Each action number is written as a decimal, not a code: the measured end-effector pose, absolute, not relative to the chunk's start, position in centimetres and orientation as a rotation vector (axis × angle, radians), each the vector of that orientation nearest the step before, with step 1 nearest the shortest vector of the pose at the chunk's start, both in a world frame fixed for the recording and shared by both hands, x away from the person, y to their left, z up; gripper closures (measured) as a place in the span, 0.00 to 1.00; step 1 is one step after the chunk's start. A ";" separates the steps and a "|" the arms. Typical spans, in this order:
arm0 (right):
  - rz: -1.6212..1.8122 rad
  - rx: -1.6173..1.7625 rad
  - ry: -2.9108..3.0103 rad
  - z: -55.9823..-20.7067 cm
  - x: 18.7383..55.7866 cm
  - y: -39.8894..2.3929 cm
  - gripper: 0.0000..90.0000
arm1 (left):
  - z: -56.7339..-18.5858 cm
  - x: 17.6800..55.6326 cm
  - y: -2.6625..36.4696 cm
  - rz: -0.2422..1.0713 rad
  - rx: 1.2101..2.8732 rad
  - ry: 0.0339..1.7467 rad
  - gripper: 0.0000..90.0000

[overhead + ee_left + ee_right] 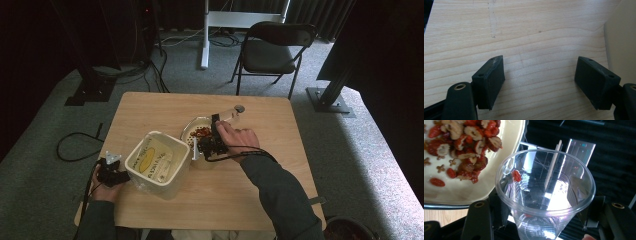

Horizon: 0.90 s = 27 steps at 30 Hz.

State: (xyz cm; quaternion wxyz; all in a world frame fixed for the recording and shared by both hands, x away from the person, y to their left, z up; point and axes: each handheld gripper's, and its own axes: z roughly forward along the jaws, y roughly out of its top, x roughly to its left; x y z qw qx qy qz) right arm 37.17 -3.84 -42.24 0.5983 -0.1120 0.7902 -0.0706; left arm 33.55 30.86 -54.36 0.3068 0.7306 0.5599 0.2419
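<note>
My right gripper (544, 216) is shut on a clear plastic cup (544, 185), its jaws pressing the cup's sides. The cup is tilted with its mouth toward the camera, and one red berry (516, 175) sticks to its inner wall. Close beside it on the left is a cream bowl (474, 192) of red dried fruit. In the high view the right gripper (219, 122) holds the cup (231, 114) at the right rim of the bowl (190, 126). My left gripper (540, 80) stands open over bare wood. In the high view the left gripper (112, 172) sits just left of a cream square container (172, 177).
The container wall (621, 42) is close on the left gripper's right side. Beyond the wooden table (260, 185) stand a folding chair (272, 47) and a white stand (205, 35), with cables (75, 145) on the carpet. A dark bowl (345, 230) sits at the bottom right.
</note>
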 end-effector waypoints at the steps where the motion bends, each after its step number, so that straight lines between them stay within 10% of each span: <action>1: -0.162 -0.259 1.831 -42.2 37.2 -3.9 0.42 | -54.4 33.5 30.9 0.640 1.933 1.482 0.27; 27: -0.121 -0.245 1.835 -41.8 36.8 -3.0 0.42 | -54.3 33.6 30.9 0.638 1.935 1.481 0.27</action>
